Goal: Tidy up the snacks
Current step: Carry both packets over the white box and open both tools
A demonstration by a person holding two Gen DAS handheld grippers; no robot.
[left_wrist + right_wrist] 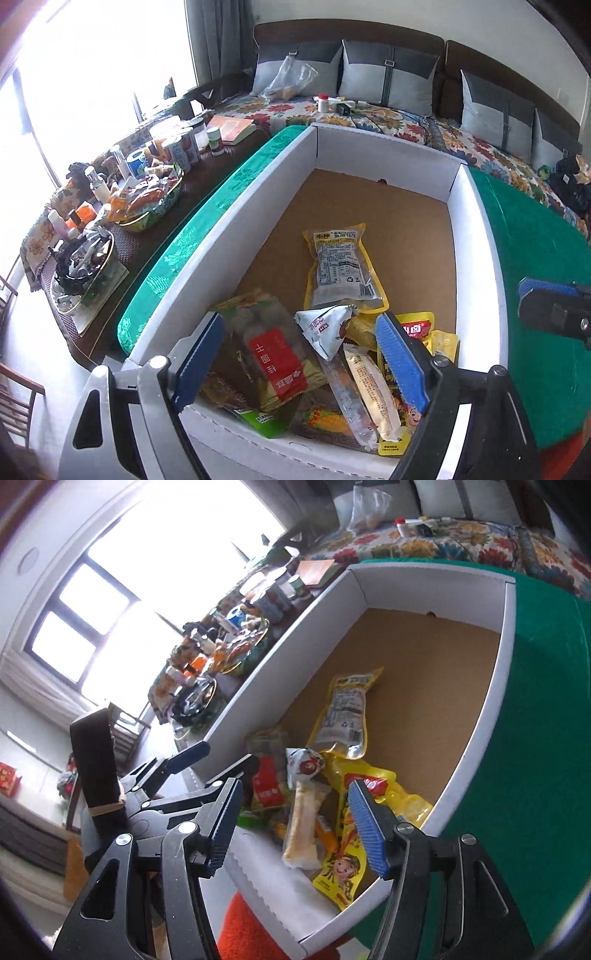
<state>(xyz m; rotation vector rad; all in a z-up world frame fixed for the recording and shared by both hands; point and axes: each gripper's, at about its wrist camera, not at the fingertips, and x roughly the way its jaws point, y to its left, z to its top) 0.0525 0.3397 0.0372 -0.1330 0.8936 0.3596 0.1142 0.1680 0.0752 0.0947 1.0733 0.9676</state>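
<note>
Snacks [317,369] lie heaped at the near end of a white cardboard box [476,236] with a brown floor, set on a green cloth [546,295]. One yellow packet [341,266] lies apart, nearer the middle. Left tool [303,358] and right tool [291,825] both hover over the heap, spread wide, gripping nothing.

The box [476,236] sits on the surface [535,258]; snack packets [343,266] lie in its near end. A sofa [369,110] stands behind; a cluttered side table [155,236] lies left.
</note>
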